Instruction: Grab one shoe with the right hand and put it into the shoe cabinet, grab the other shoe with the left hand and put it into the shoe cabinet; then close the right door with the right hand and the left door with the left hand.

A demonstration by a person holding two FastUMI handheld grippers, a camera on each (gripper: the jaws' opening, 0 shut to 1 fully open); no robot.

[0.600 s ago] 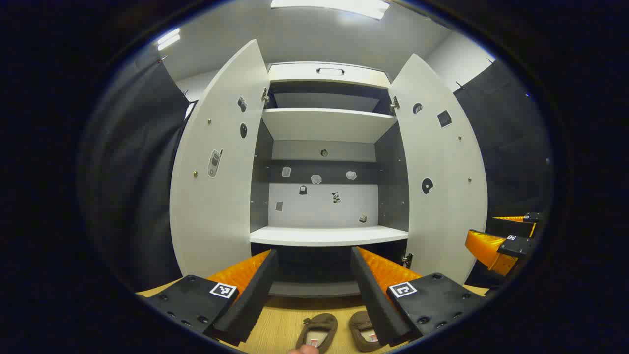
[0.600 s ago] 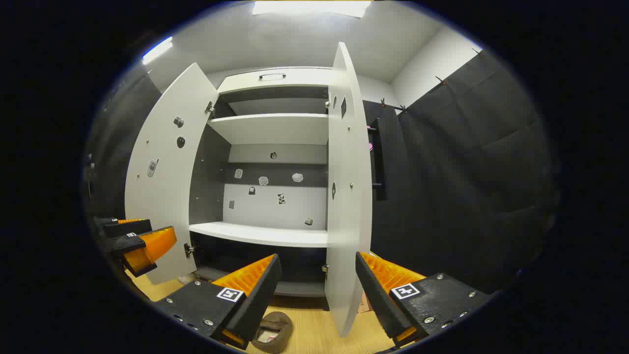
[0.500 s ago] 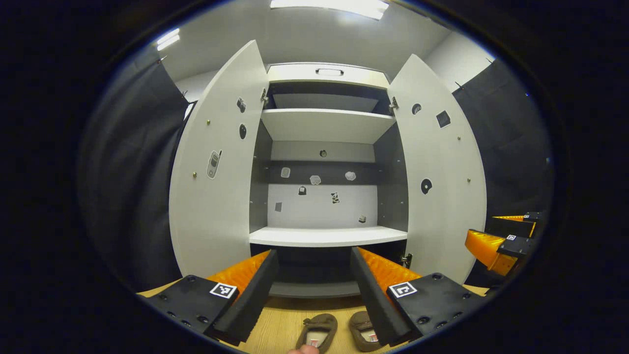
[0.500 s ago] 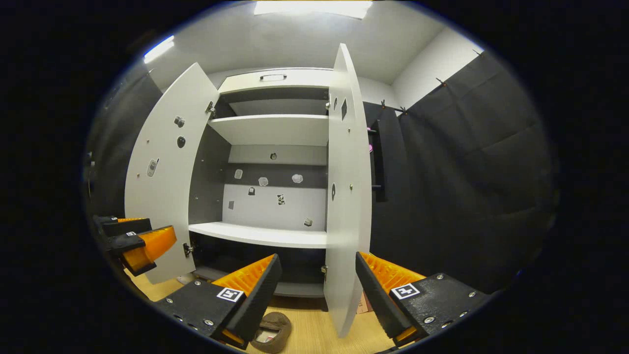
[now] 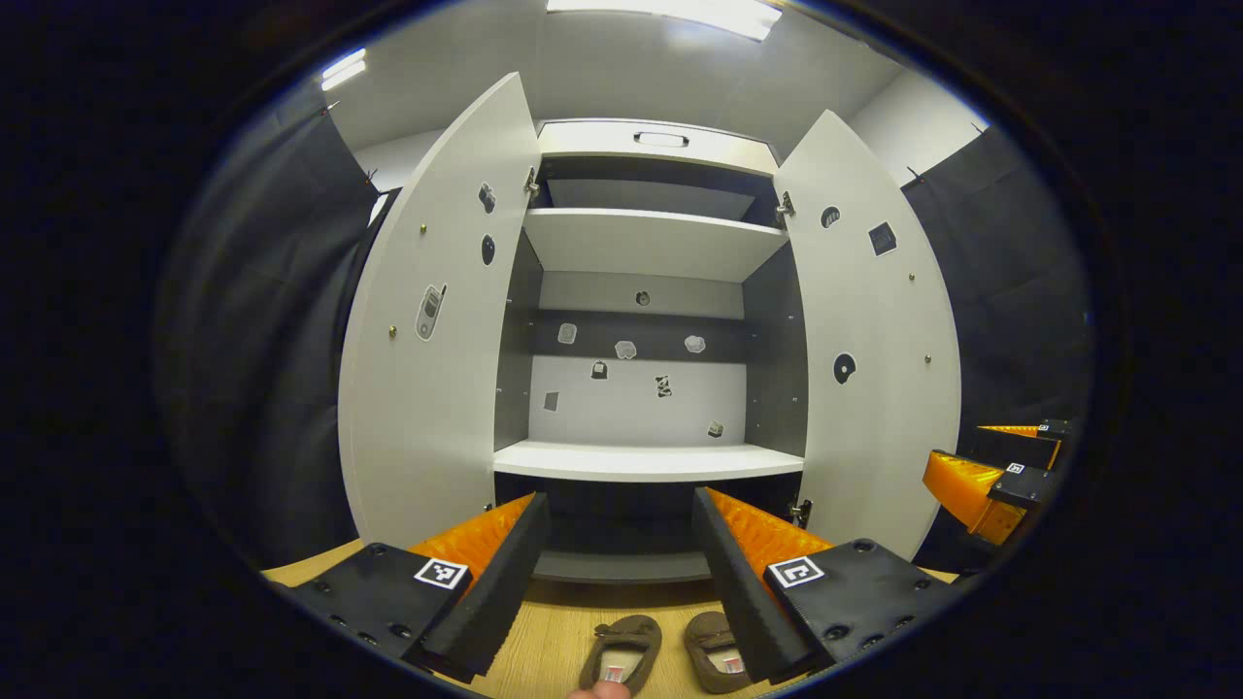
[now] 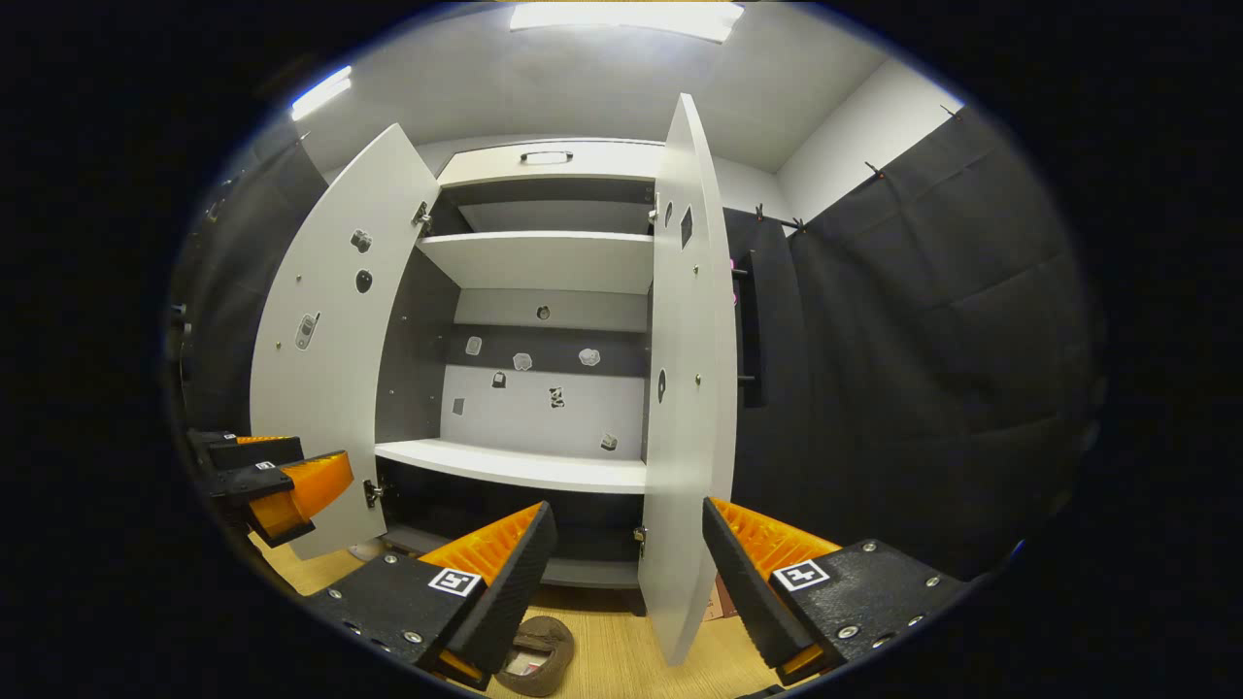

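So I've got both tools hanging in front of the tall white shoe cabinet (image 5: 646,466), both doors wide open. In the left gripper view my left gripper (image 5: 621,544) has its orange-and-black fingers spread wide with nothing between them, pointed at the dark bottom compartment. On the light wood floor (image 5: 544,641) right below sit the two small brown slip-on shoes: the left brown shoe (image 5: 621,650) and the right brown shoe (image 5: 714,652), side by side, just in front of the cabinet. The white left door (image 5: 427,340) and white right door (image 5: 879,359) flank the shelves.

In the right gripper view my right gripper (image 6: 626,549) is also wide open and empty, with the right door's edge poking between its fingers, apparently farther off.
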